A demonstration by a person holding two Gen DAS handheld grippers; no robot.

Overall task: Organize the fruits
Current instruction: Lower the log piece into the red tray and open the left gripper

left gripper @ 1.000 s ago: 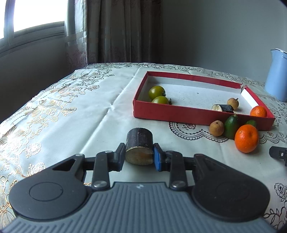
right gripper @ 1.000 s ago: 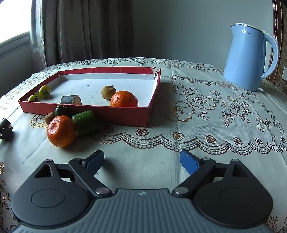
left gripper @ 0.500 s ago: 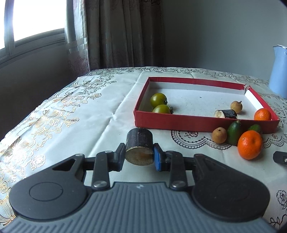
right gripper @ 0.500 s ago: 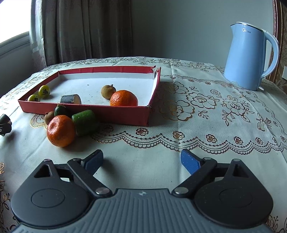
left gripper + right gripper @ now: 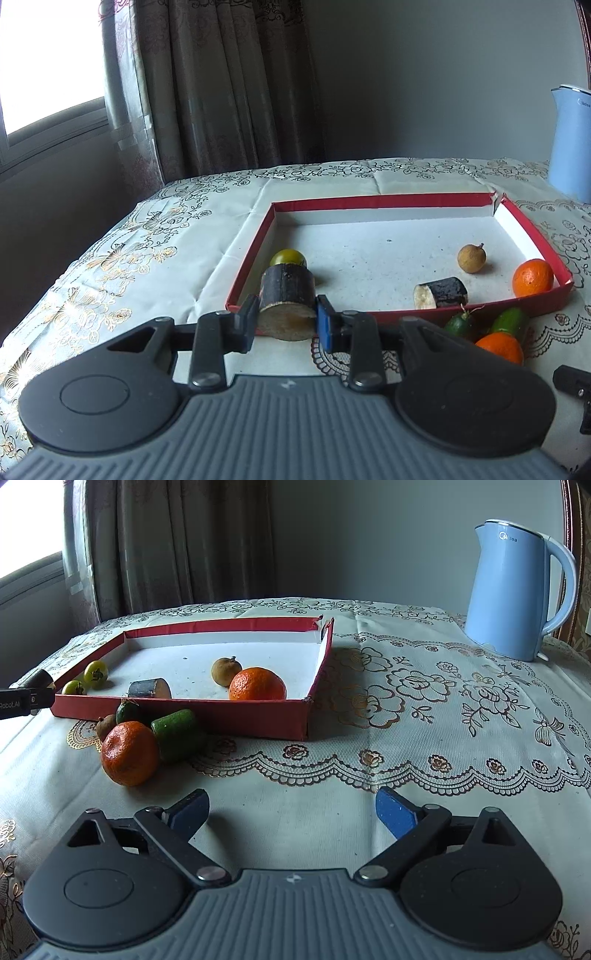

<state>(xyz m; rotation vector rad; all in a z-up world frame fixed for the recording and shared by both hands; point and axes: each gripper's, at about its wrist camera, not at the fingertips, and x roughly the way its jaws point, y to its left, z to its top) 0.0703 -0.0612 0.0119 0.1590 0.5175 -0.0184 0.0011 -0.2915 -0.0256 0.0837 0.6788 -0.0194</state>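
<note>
Lifted and carried toward the red tray (image 5: 384, 201), the cane chunk (image 5: 287, 295) now hangs at its near-left corner.
Left gripper (image 5: 286, 325) clamps its stiff, light bark sides; right gripper (image 5: 291, 814), empty, is spreading wider. Tray holds two green tomatoes (image 5: 96, 672), another cane piece (image 5: 441, 291), longan (image 5: 471, 258), orange (image 5: 532, 277).

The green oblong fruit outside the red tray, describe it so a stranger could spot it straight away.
Find the red tray on the tablecloth. Against its near wall sits a small cluster of fruit. The green oblong fruit lies right of the orange, longer and lighter than the small dark green fruit behind.
</note>
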